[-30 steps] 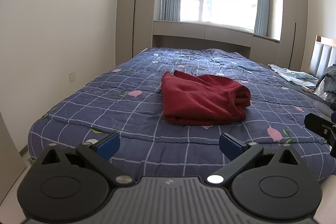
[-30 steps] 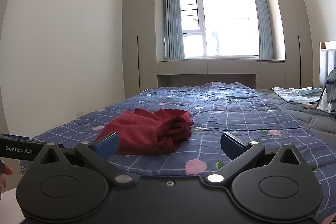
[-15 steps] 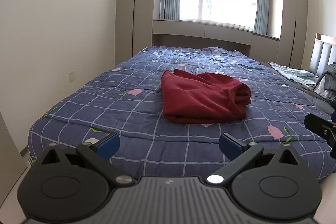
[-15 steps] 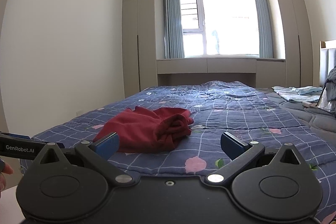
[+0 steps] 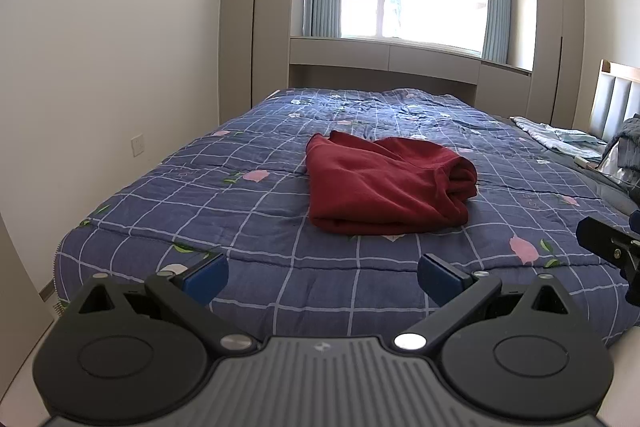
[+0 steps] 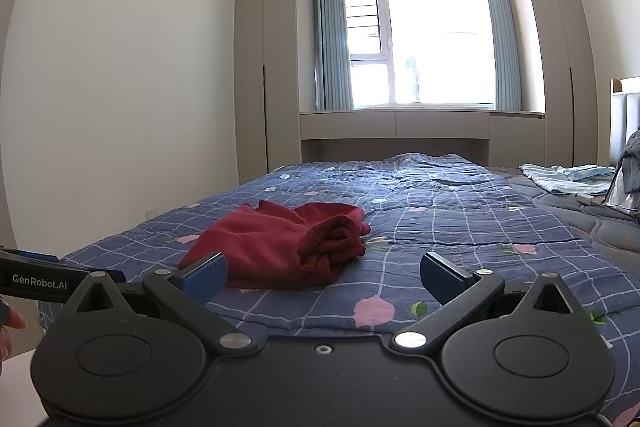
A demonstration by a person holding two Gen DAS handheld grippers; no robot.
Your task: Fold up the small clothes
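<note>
A dark red garment [image 5: 384, 185] lies loosely folded on the blue checked quilt [image 5: 240, 211] near the foot of the bed. My left gripper [image 5: 322, 277] hangs open over the bed's near edge, well short of the garment, nothing between its blue pads. In the right wrist view the same red garment [image 6: 284, 251] sits left of centre, and my right gripper [image 6: 324, 277] is open and empty, also short of it. The right gripper's body [image 5: 610, 247] shows at the left view's right edge; the left one's body [image 6: 44, 277] at the right view's left edge.
A light blue garment [image 6: 568, 177] and a grey heap [image 5: 628, 147] lie at the bed's far right by the headboard [image 5: 618, 95]. Wardrobes and a window bench [image 6: 394, 125] stand beyond the bed. A white wall [image 5: 100, 67] runs along the left. Fingers of a hand [image 6: 10, 323] show at left.
Both views have tilted slightly upward and edged back; the garment sits a little lower in frame. Both grippers stay open and the garment has not moved.
</note>
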